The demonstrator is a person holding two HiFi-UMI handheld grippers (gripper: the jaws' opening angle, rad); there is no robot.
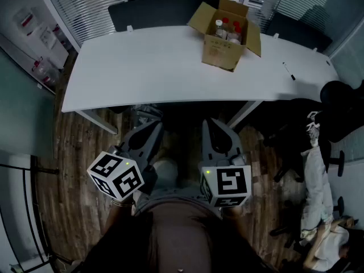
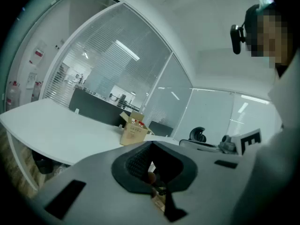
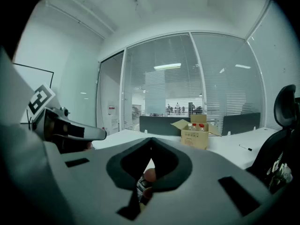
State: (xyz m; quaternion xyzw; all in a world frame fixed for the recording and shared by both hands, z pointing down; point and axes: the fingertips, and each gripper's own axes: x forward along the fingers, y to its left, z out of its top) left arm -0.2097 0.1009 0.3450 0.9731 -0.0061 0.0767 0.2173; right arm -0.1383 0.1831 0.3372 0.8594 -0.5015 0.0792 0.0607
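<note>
Currently the left claw (image 1: 152, 127) and the right claw (image 1: 212, 124) are hovering side by side close to the person's body, over the wooden floor (image 1: 74, 152) and short of the table (image 1: 142, 67). Each claw's jaws are meeting at the tips, fully closed, and gripping nothing. Both claws are pointing forward at the table's near edge.

A cardboard box (image 1: 226, 41) is sitting on the far right part of the table, well apart from both claws. It is standing upright with its flaps spread and its mouth facing up, turned so that one corner is pointing toward the person. Bottles (image 1: 226, 29) are standing upright inside it.

A wide bare stretch of tabletop is lying left of the box. A pen (image 1: 289, 71) is lying to its right, apart from it. A dark chair (image 1: 341, 108) is standing off the table's right end.
</note>
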